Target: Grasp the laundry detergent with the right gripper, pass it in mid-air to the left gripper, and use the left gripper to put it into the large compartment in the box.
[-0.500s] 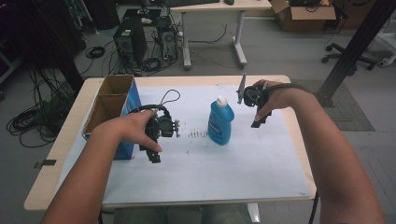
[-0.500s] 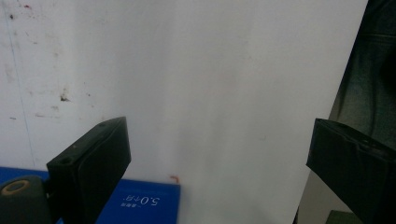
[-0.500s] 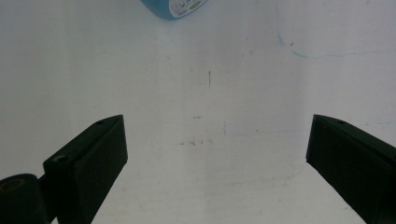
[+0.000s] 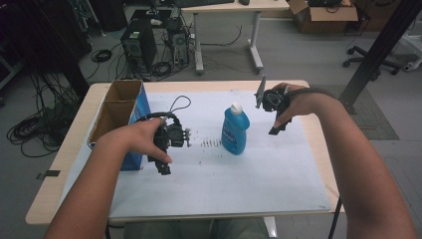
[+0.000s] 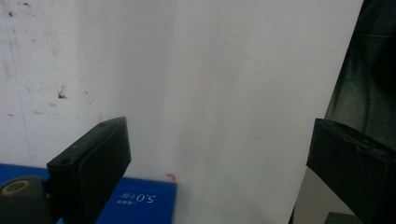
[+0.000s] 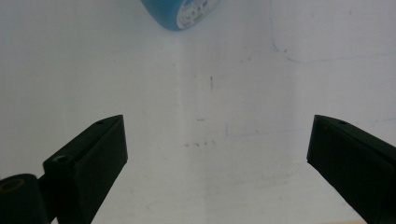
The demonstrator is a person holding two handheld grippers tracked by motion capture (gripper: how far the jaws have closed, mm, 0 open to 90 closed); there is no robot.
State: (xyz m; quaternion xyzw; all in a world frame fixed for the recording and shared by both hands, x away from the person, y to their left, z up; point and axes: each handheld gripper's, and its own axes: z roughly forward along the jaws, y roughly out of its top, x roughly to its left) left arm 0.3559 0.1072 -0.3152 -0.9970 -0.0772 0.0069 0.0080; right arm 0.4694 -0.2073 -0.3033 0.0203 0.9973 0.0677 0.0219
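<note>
High view: the blue bottle [image 4: 235,130] stands upright mid-desk [image 4: 298,209] between both tools. Left hand-held gripper [image 4: 163,168] and right hand-held gripper [image 4: 276,128] hang released, empty (jaws wide). Approach stage, probably; next, the right must swing its jaws around the bottle.

Even dim light; soft focus; white sheet glare-washed.

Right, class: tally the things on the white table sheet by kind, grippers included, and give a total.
Blue bottle: 1
Blue cardboard box: 1
Hand-held grippers: 2, left gripper and right gripper, both open
Total: 4
</note>
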